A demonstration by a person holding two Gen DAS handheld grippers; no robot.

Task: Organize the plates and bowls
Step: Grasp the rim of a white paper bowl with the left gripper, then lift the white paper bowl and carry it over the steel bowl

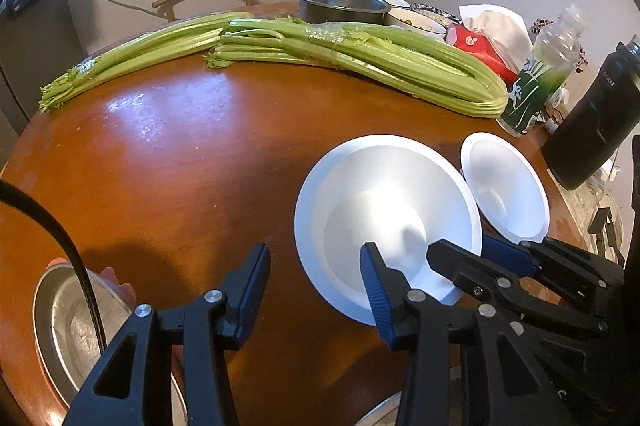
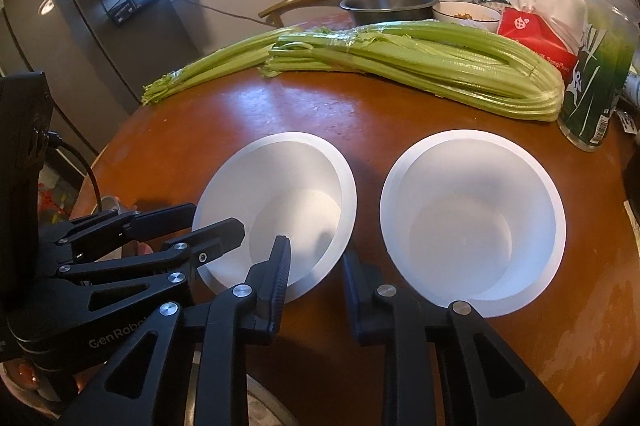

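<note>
Two white bowls stand side by side on the round brown table (image 1: 180,166). Around the near right rim of the left bowl (image 2: 280,194) (image 1: 384,210) my right gripper (image 2: 316,250) (image 1: 460,246) is shut, one finger inside and one outside. That bowl looks slightly tilted. My left gripper (image 1: 314,266) (image 2: 216,218) straddles the same bowl's near left rim; it is open, with its right pad inside the wall and its left pad well clear of the rim. The second white bowl (image 2: 472,226) (image 1: 504,186) sits untouched to the right.
Long celery bunches (image 2: 400,62) lie across the table behind the bowls. A green bottle (image 1: 540,78), a black flask (image 1: 592,130) and a red tissue pack (image 1: 480,46) crowd the right side. A steel bowl (image 1: 340,2) stands at the far edge, a steel basin (image 1: 72,326) at the near left.
</note>
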